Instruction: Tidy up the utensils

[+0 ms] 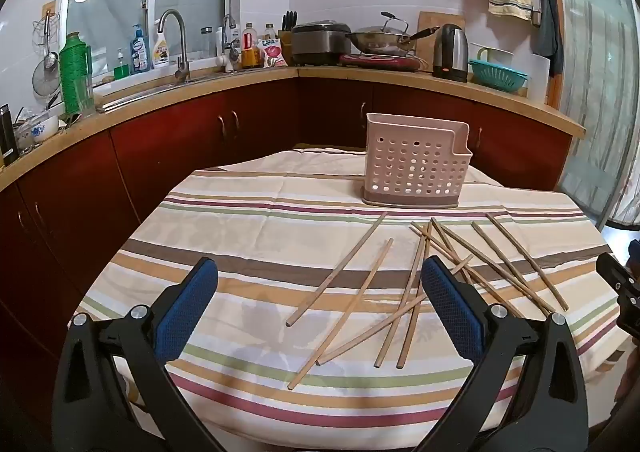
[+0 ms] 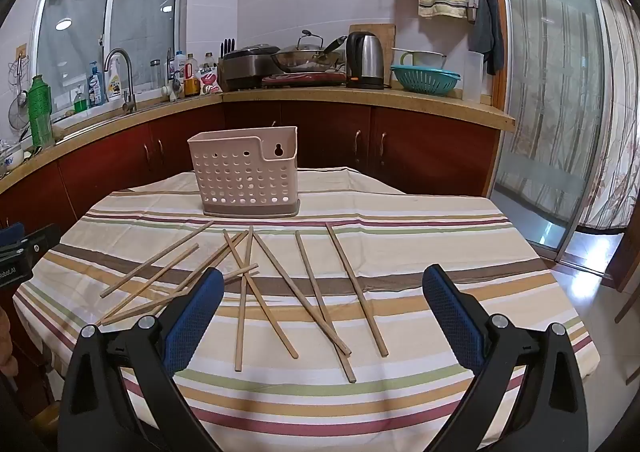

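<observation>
Lying loose on the striped tablecloth, the wooden chopsticks fan out in front of a pale pink perforated utensil holder, which stands upright toward the far side of the table with nothing showing above its rim.

From the left wrist view, the left gripper hangs over the near edge of the table with its blue-padded fingers spread wide and nothing pinched between them. Several chopsticks lie on the cloth in the gap between the two fingers, below them, and the crossed bundle runs under and past the finger nearer the other gripper. None of them is touched, as far as I can see.

The right gripper is likewise spread wide and empty, tilted down toward the cloth. Most of the sticks lie between its fingers or just beyond the tips. A few pass behind the finger nearer the left gripper.

Both grippers point forward and slant downward at the table, side by side. Each shows at the edge of the other's view. Kitchen counter and red cabinets run behind the table.
</observation>
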Tool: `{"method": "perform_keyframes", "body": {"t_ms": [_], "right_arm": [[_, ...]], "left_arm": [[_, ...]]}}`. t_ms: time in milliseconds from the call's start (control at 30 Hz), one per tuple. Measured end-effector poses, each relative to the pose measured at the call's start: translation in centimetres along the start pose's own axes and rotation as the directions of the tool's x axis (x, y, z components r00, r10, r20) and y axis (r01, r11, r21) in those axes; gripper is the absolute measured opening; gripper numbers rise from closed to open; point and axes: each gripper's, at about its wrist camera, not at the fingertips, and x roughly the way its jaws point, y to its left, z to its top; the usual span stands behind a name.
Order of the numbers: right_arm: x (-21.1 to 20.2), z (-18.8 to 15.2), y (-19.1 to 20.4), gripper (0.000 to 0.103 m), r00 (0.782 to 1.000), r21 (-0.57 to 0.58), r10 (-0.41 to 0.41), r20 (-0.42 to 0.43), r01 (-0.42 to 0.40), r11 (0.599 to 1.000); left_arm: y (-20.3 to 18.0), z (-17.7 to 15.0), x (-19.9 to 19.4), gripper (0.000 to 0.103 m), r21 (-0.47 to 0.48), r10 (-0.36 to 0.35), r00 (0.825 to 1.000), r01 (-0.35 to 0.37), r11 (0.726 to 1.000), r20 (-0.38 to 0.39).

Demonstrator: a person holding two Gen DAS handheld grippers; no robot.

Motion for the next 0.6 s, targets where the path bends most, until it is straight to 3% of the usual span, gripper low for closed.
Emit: {"method": "perform_keyframes", "body": {"t_ms": [600], "right_arm": [[-0.04,0.13,-0.06,0.097,1.000,0.001,0.000,-0.001,0.000,1.000]], "left_arm": [[0.01,0.00,0.01,0.099,-0.001,-0.001,1.000,0.001,1.000,-0.002]]}}
